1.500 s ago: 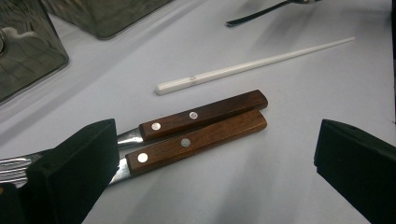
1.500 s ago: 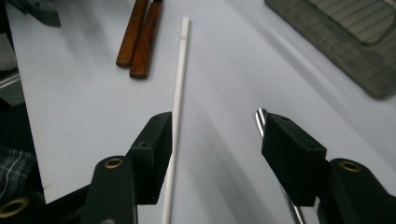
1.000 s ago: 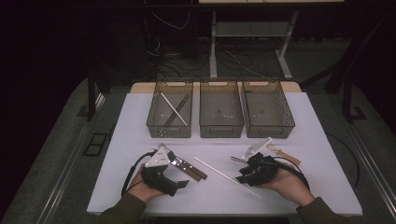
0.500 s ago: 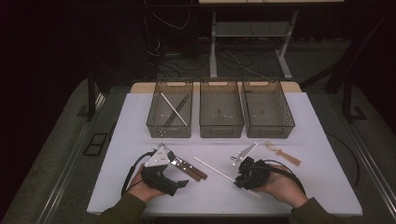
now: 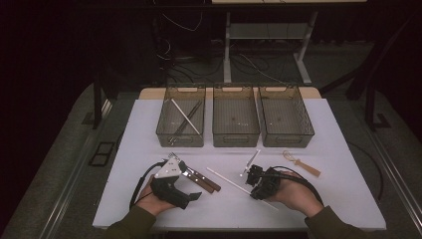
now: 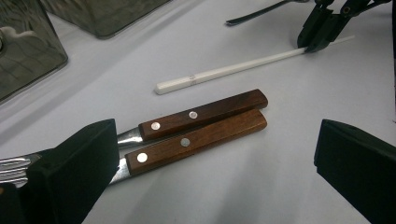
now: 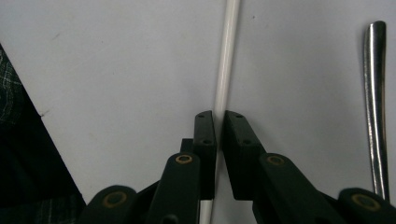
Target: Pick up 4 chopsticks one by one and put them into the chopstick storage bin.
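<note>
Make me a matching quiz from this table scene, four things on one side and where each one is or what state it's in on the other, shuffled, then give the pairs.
Things:
1. white chopstick
2. two wooden-handled utensils
3. left bin
4. middle bin

Places or states:
A. empty
B. clamped in the right tongs
C. holds a white stick and dark utensils
D. lying side by side in front of the open left tongs

Pairs: 1-B, 2-D, 3-C, 4-A
</note>
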`<action>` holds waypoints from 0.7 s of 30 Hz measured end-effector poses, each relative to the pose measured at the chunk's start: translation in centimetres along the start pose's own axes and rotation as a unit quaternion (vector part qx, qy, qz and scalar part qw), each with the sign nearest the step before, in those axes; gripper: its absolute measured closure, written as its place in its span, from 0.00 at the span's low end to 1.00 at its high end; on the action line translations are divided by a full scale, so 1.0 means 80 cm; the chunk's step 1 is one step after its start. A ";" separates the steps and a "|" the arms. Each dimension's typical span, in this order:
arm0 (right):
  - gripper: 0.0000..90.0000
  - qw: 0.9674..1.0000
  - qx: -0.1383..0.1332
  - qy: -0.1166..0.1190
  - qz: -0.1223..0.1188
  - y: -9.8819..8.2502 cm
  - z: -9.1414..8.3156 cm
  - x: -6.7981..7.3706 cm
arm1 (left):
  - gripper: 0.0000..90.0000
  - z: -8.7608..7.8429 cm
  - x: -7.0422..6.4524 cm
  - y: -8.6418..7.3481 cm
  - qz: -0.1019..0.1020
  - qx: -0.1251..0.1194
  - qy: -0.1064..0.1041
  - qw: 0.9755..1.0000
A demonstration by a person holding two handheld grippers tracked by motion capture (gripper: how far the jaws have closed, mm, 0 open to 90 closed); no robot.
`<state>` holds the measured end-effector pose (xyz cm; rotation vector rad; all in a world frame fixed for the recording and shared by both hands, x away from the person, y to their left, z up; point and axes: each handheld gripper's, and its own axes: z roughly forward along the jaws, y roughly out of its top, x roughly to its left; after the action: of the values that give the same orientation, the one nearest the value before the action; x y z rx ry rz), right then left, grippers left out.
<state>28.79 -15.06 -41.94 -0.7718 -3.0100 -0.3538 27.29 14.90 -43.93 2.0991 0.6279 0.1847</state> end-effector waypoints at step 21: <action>0.96 0.999 0.035 0.004 0.000 0.014 0.001 -0.009 | 0.00 0.000 0.000 0.000 0.001 0.001 -0.001 1.000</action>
<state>29.93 -14.41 -41.83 -0.7633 -2.9966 -0.2479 27.28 14.88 -43.95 2.1006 0.6258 0.1834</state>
